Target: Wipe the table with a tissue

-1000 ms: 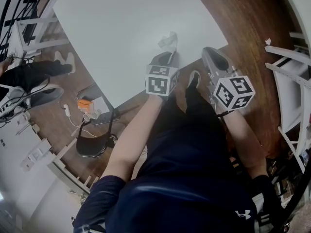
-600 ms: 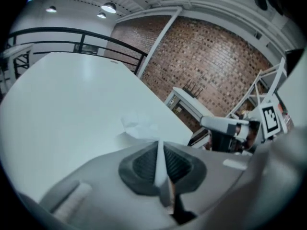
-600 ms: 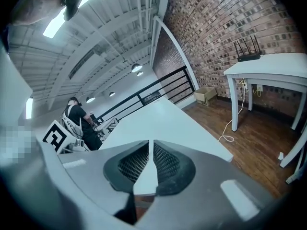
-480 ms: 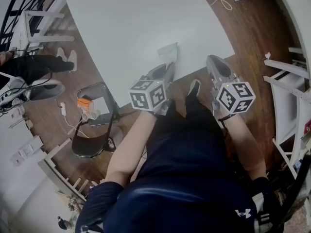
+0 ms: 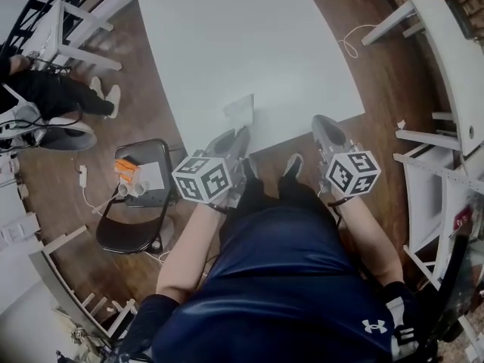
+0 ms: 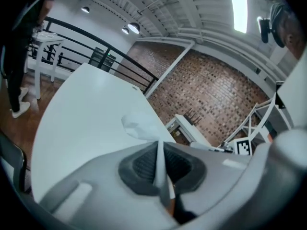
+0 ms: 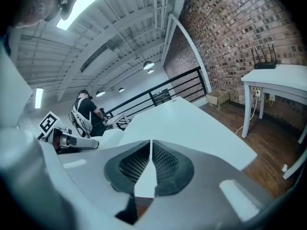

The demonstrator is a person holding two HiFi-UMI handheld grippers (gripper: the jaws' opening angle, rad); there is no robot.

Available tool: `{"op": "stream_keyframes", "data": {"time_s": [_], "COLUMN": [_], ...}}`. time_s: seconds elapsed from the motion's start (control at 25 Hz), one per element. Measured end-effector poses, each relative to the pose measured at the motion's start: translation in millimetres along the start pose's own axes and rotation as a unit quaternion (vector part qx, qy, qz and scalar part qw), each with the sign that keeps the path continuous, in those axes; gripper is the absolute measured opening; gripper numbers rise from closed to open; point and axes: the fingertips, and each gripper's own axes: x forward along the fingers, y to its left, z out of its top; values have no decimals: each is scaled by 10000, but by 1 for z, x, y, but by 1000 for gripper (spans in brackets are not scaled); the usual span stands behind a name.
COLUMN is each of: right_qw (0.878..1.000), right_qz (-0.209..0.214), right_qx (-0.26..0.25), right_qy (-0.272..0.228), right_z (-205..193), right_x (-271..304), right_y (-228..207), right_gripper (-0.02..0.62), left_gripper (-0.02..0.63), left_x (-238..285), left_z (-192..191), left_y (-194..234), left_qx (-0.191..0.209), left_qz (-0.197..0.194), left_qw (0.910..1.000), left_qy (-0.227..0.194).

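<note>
In the head view the white tissue hangs over the near edge of the white table, pinched by my left gripper. In the left gripper view the jaws are shut on the tissue, which sticks out in front of the left gripper above the table. My right gripper is held off the table's near right corner. Its jaws have just been closing, and in the right gripper view the right gripper is shut with nothing between the pads.
A black chair with an orange item stands left of my legs. White tables stand at the right, and a cable lies on the wooden floor. A person sits at the far left.
My left gripper has risen and drawn back toward me with the tissue, lifting it off the table. My right gripper shifted back a little.
</note>
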Motion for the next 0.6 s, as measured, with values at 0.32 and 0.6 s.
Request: {"op": "stream_keyframes", "data": {"time_s": [0.32, 0.6], "right_qw": [9988, 9971], "right_qz": [102, -103], "right_qx": [-469, -705], "right_qy": [-69, -260], "right_z": [5, 13], "right_x": [-3, -14], "right_y": [54, 63], "right_gripper": [21, 21], "left_gripper": [6, 6], "left_x": [-36, -42], "left_z": [14, 16], "left_y": [2, -5], "left_qx": [25, -1], "left_qz": [-295, -564], "left_qw": [9993, 9982], "left_qy": [-207, -222]}}
